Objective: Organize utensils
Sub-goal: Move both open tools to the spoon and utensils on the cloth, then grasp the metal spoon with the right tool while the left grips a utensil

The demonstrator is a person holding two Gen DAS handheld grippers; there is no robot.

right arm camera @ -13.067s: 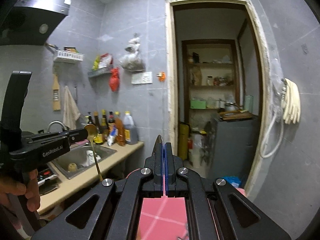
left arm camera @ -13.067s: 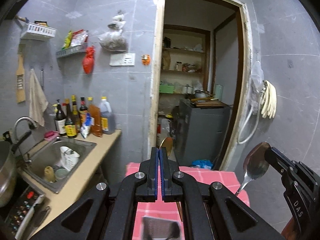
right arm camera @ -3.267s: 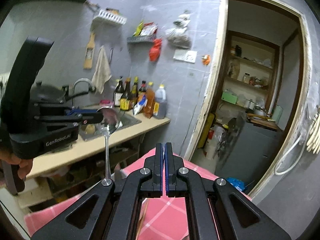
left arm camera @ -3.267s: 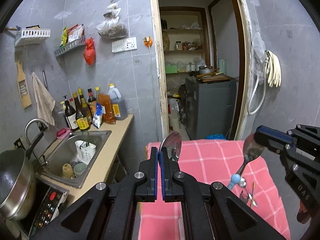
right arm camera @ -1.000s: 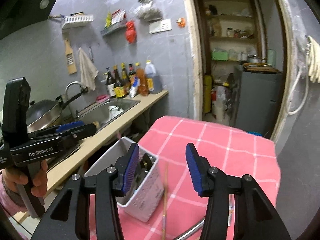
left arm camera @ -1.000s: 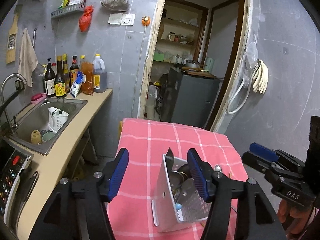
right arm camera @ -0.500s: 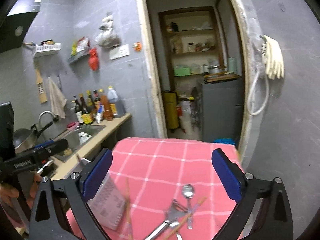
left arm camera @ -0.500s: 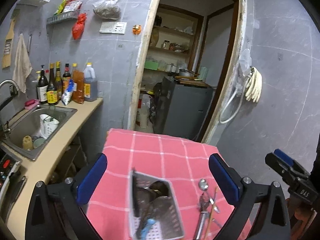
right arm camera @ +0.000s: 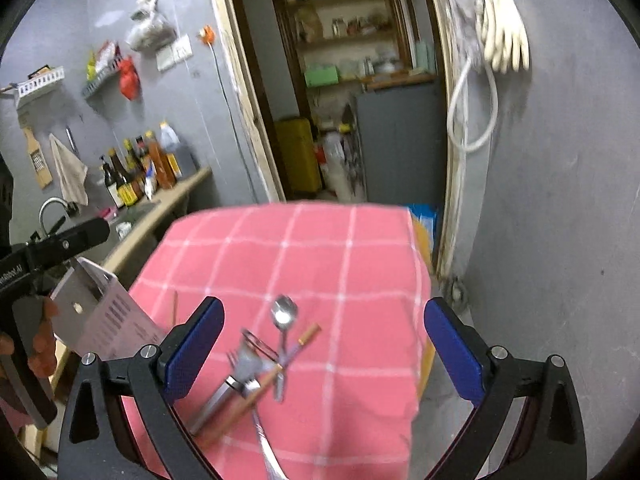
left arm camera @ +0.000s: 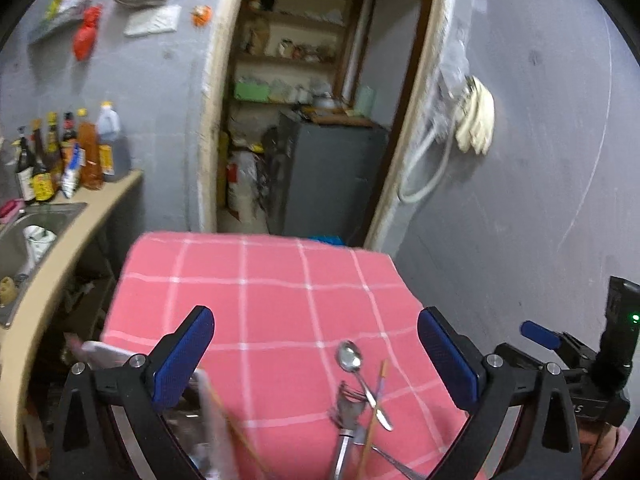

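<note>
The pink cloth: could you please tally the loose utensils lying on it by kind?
Spoon: 1
Chopsticks: 2
Fork: 1
Blurred metal handle, kind unclear: 1
Total: 5

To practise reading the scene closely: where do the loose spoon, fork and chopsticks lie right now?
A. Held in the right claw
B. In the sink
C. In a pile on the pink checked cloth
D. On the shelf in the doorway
C: the spoon, fork and chopsticks lie piled on the pink checked cloth; the right claw is open and empty.
</note>
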